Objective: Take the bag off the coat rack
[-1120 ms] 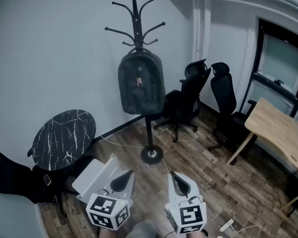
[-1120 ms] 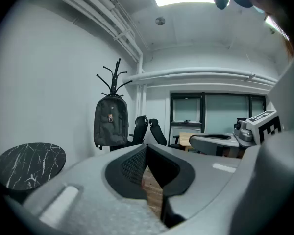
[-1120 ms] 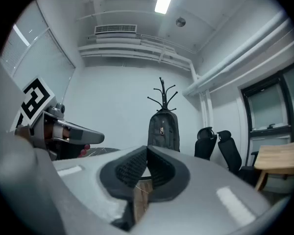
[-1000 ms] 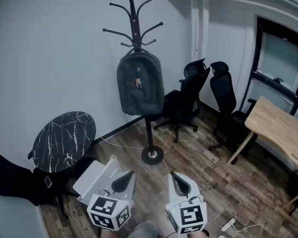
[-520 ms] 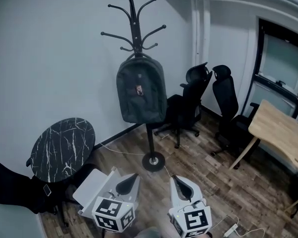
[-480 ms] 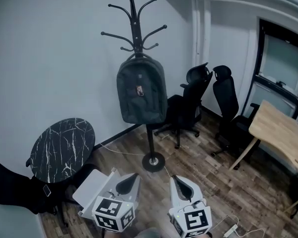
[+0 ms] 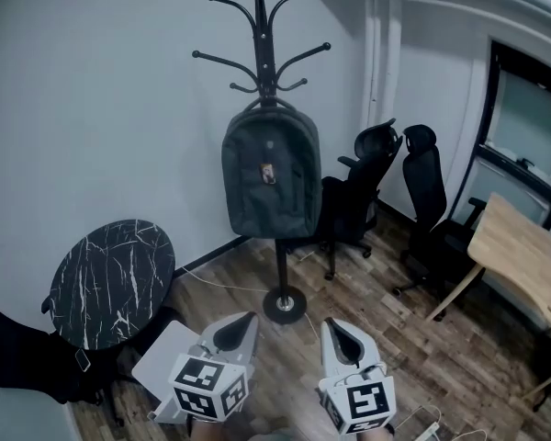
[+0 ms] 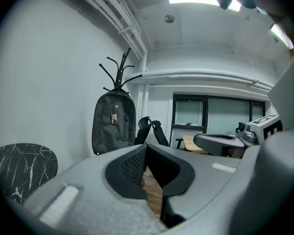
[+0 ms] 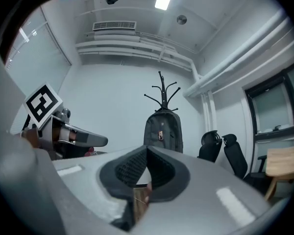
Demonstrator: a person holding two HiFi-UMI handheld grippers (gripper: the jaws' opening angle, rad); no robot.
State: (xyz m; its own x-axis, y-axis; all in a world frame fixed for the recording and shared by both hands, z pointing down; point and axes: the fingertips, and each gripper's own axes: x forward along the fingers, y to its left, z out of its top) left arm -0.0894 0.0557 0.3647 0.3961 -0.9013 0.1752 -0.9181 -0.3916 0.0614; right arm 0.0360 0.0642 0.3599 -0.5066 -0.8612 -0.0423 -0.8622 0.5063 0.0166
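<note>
A dark grey backpack point(image 7: 271, 175) hangs by its top loop from a black coat rack point(image 7: 263, 44) that stands on a round base point(image 7: 284, 303) near the wall. The backpack point(image 8: 113, 123) also shows far ahead in the left gripper view, and the backpack point(image 9: 162, 131) sits straight ahead in the right gripper view. My left gripper point(image 7: 240, 324) and right gripper point(image 7: 335, 333) are low in the head view, side by side, well short of the rack. Both are shut with nothing between their jaws.
A round black marble table point(image 7: 113, 279) stands at the left, with a dark bag point(image 7: 18, 352) on the floor beside it. Two black office chairs point(image 7: 399, 191) are right of the rack. A wooden desk point(image 7: 527, 257) is at the far right. Cables point(image 7: 428, 425) lie on the wood floor.
The view has drawn closer to the rack and shifted: the backpack looks larger and sits a little further right. Both grippers stay shut, slightly lower in view.
</note>
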